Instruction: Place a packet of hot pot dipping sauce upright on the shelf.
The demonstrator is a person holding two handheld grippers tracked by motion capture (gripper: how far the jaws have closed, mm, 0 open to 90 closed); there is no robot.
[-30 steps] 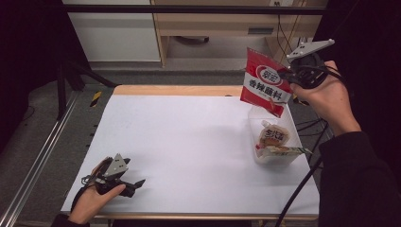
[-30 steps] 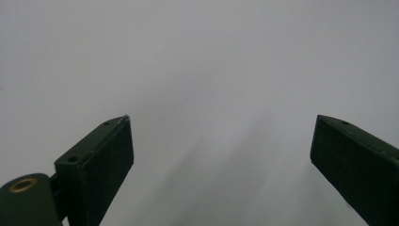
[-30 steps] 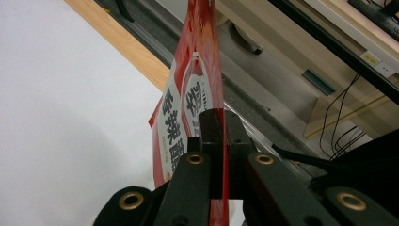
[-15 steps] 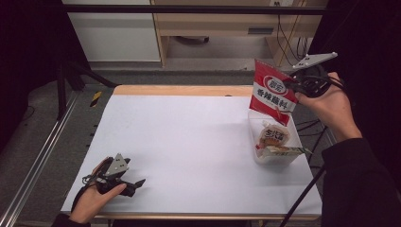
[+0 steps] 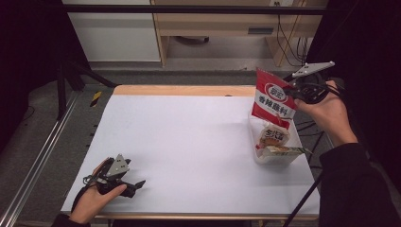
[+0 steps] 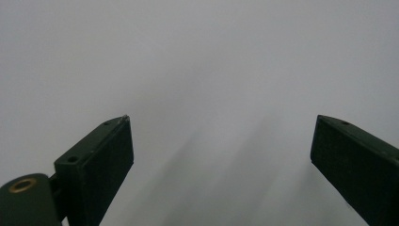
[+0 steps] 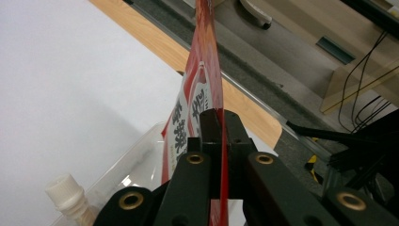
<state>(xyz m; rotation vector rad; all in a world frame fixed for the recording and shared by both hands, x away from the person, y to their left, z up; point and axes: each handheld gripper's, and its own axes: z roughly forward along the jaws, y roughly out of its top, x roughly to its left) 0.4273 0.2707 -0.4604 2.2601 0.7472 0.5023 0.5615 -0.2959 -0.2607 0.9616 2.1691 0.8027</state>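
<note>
The red seasoning packet (image 5: 273,100) looks like glossy plastic film, its printed face catching light and its edge thin and smooth in the right gripper view (image 7: 207,70). The tub (image 5: 257,153) beneath it is clear, shiny plastic, with a spout pouch (image 7: 66,190) inside capped in matt white plastic. The counter (image 5: 189,142) is covered by a smooth, matt white sheet; bare light wood shows along its twelve o'clock edge. Both grippers' jaws are matt black plastic, with brass-coloured metal rivets.
</note>
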